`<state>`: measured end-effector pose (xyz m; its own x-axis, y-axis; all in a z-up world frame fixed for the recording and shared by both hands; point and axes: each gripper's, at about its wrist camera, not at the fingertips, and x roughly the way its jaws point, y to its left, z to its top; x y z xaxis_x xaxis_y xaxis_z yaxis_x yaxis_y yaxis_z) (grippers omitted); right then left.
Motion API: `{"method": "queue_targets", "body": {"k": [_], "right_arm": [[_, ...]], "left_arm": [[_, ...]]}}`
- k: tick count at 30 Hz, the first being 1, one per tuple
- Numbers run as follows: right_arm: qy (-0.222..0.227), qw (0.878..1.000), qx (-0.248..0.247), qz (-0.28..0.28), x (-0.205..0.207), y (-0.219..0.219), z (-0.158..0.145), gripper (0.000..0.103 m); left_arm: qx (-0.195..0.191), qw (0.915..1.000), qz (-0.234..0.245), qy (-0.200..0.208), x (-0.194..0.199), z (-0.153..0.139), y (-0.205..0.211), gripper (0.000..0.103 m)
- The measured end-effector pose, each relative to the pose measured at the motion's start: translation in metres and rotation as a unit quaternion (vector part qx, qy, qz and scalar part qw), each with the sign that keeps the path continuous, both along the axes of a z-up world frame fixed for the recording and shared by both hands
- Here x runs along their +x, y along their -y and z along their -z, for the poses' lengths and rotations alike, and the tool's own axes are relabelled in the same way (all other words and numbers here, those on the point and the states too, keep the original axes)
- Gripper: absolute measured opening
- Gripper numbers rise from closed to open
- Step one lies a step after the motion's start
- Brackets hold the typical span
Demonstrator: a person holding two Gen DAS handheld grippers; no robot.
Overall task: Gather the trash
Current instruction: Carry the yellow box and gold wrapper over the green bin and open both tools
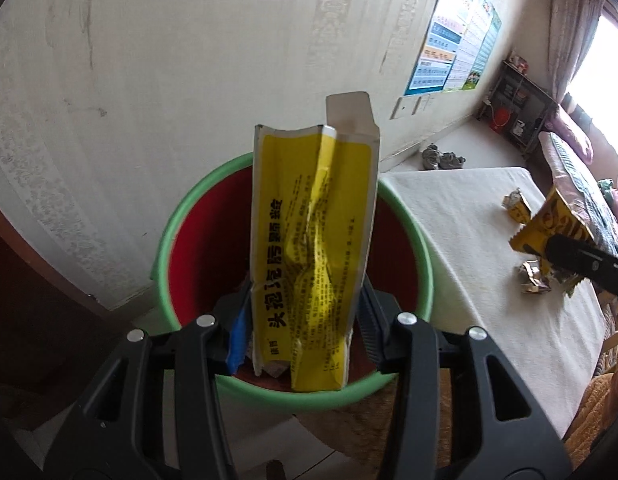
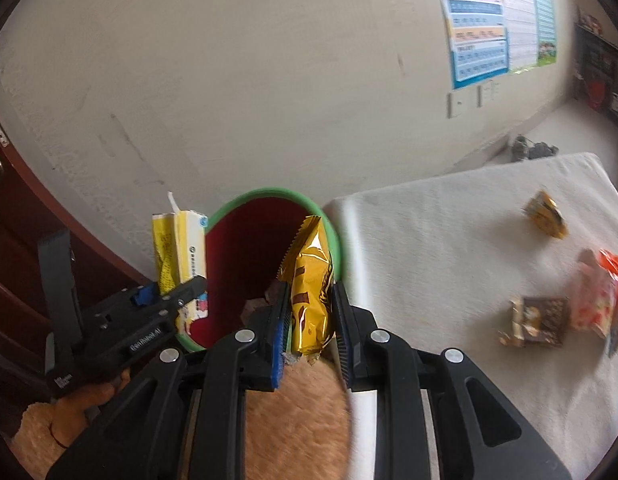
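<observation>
My left gripper (image 1: 305, 320) is shut on a flattened yellow medicine box (image 1: 313, 248) and holds it upright over the red bin with a green rim (image 1: 165, 248). In the right wrist view the same box (image 2: 177, 248) and left gripper (image 2: 165, 300) hang at the bin's left rim (image 2: 269, 194). My right gripper (image 2: 309, 312) is shut on a gold snack wrapper (image 2: 311, 280), at the bin's right rim. That wrapper also shows in the left wrist view (image 1: 549, 224), out to the right above the table.
A table with a white cloth (image 2: 449, 240) stands right of the bin. On it lie a small yellow wrapper (image 2: 545, 214), a brown chocolate wrapper (image 2: 537, 320) and an orange and white bag (image 2: 601, 292). A wall is behind the bin, a dark wooden door at left.
</observation>
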<state>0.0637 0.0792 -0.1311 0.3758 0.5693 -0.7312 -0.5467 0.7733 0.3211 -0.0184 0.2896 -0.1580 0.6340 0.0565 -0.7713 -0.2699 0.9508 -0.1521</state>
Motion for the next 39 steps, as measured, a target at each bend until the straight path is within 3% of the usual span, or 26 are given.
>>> {"method": "queue_targets", "body": {"k": [12,39], "right_arm": [[0.008,0.999,-0.001,-0.049,0.008,-0.046,-0.001,0.021],[-0.005,0.998,0.024,-0.056,0.026,-0.080,-0.006,0.025]], "left_arm": [[-0.007,0.9997,-0.019,-0.015,0.001,0.010,-0.021,0.044],[-0.009,0.9990,-0.025,-0.036,0.014,0.019,-0.024,0.045]]}}
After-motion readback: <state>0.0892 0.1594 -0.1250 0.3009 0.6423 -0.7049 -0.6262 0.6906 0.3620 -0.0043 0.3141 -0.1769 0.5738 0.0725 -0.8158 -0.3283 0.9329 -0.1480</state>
